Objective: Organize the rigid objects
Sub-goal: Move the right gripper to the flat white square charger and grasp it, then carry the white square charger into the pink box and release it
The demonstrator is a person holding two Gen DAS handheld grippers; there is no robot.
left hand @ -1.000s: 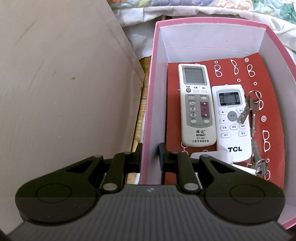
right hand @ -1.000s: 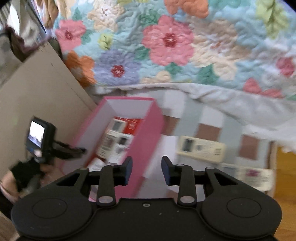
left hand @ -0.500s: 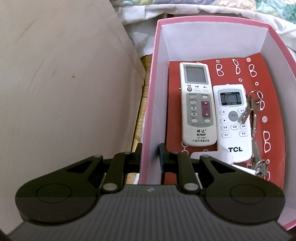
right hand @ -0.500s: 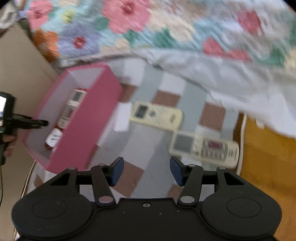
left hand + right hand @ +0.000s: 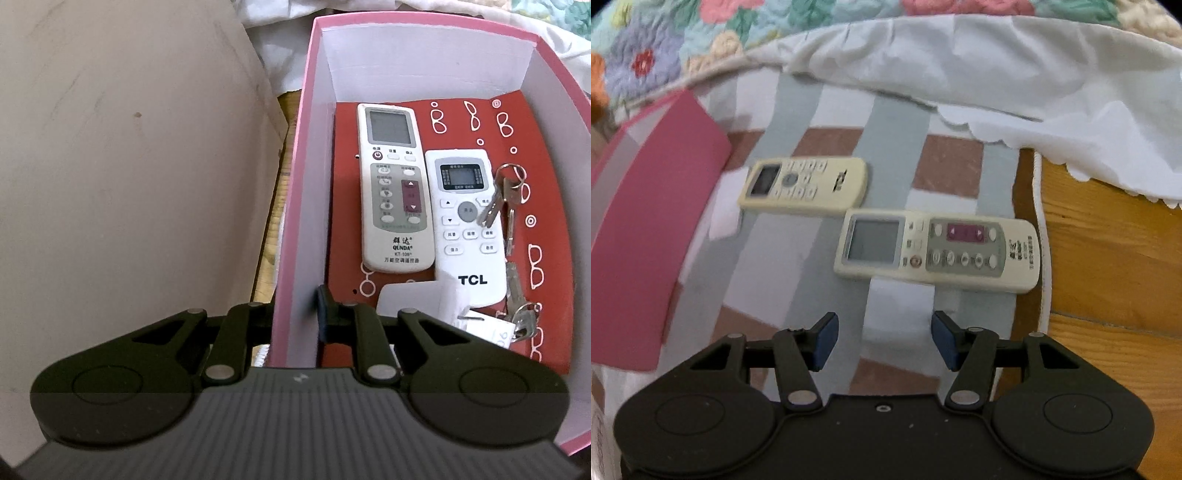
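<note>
While the left gripper (image 5: 295, 314) pinches the pink box (image 5: 291, 206) wall, right gripper (image 5: 882, 341) hovers wide open, nearest the grey-buttoned remote (image 5: 938, 249) on the bed's mat edge; next: descend, straddle it.

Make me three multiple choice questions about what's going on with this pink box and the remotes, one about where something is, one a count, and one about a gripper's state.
1. Where do the keys lie?
A. in the pink box, partly on the TCL remote
B. on the striped cloth
C. on the wooden floor

2. How many remotes lie on the striped cloth outside the box?
A. one
B. two
C. four

3. What is the right gripper doing?
A. shut on a remote
B. shut on the box wall
C. open, holding nothing

Answers: 1 A, the keys rest across that remote's right edge inside the box. 2 B, a TCL one and a larger one nearer the gripper. 3 C, its blue pads stand wide apart over bare cloth.
</note>
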